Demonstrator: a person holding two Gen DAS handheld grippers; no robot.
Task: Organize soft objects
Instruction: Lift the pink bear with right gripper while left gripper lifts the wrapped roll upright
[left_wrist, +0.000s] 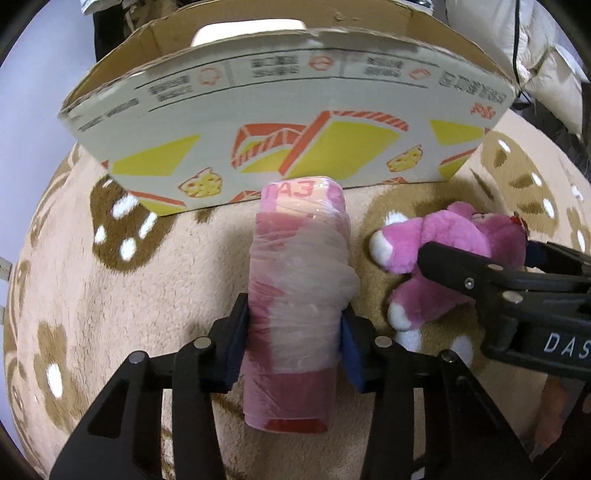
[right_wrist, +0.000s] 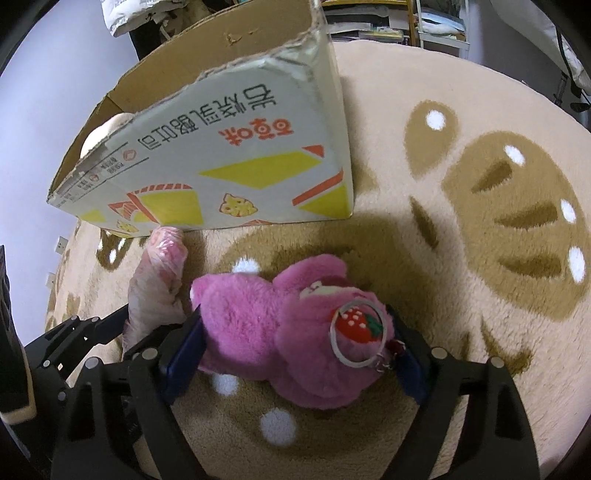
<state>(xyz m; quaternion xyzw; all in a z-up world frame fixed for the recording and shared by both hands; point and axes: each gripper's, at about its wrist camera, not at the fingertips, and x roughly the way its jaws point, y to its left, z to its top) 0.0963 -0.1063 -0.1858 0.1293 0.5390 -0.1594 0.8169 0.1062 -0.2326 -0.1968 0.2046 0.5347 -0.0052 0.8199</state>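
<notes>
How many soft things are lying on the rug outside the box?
2: a pink plastic-wrapped roll between the left tongs, and a pink plush toy to its right between the right tongs. The cardboard box may hide more.

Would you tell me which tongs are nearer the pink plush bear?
Right: the right tongs straddle the pink plush bear; the left tongs clamp the plastic-wrapped roll beside it.

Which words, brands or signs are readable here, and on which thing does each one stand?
"百草味", red, upside down: cardboard box.
"岩烧乳酪吐司", grey, upside down: same box side.
"DAS", white, cut off by the picture edge: right gripper.
Red letters on the wrapped pink roll: perhaps "DA3", unclear through the film.
Small print and red round signs along the box's top strip: too small to read.
</notes>
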